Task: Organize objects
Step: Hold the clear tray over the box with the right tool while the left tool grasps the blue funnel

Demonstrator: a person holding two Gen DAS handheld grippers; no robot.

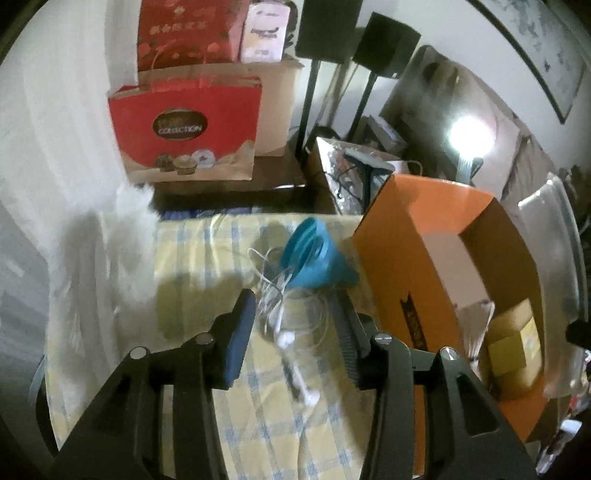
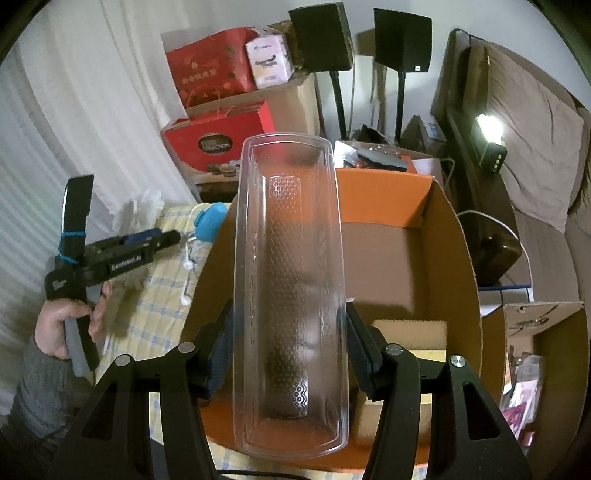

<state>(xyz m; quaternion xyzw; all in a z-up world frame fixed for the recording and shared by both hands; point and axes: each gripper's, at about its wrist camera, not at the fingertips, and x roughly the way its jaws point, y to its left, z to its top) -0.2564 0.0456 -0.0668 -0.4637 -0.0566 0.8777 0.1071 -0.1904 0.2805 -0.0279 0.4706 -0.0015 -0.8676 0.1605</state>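
Both fingers differ: right gripper (image 2: 290, 332) clamps a clear tray (image 2: 290, 295), left gripper (image 1: 295, 310) gapes over blurred earphones (image 1: 288, 325).

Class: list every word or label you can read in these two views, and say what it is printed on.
"COLLECTION": oval badge on the red bag.
Gold characters on the red box: too blurred to read.
Print on the white box: unreadable.
White lettering on the left gripper body: too blurred.
Embossed text on the clear tray: illegible.
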